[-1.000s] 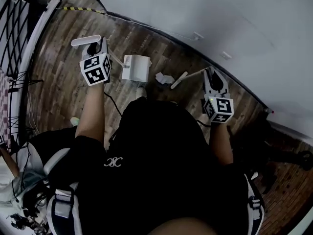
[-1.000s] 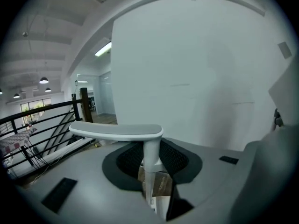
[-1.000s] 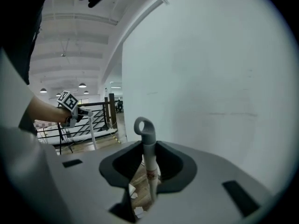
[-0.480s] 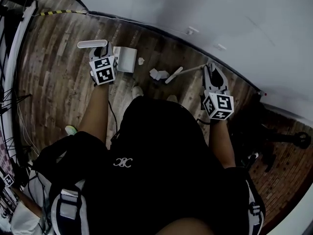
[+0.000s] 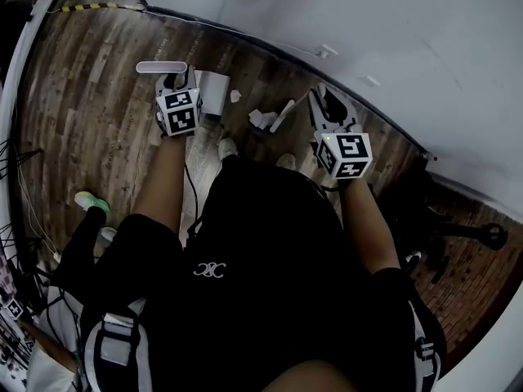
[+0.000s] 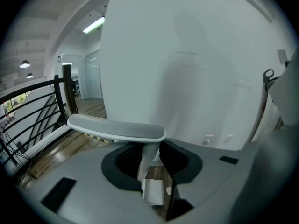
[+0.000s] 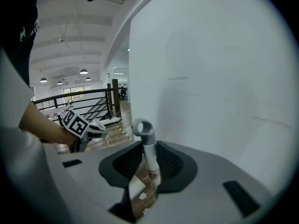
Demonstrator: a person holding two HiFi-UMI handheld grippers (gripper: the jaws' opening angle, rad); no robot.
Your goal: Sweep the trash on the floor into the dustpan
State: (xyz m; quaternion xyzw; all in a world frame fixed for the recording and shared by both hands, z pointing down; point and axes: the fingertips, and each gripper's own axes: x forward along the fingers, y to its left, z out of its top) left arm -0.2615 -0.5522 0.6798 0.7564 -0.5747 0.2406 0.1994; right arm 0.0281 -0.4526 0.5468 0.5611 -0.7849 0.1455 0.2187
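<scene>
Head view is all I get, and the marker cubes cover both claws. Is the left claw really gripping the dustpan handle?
Observer: Yes. The left gripper view shows the left claw shut on the dustpan handle, just under its crossbar.
Operator: And the right?
Observer: The right claw is shut on the broom handle, below its hanging loop.
Operator: Is the small scrap by the dustpan inside it?
Observer: No. Seen down between the left jaws, the scrap lies on the floor at the dustpan's edge, outside it.
</scene>
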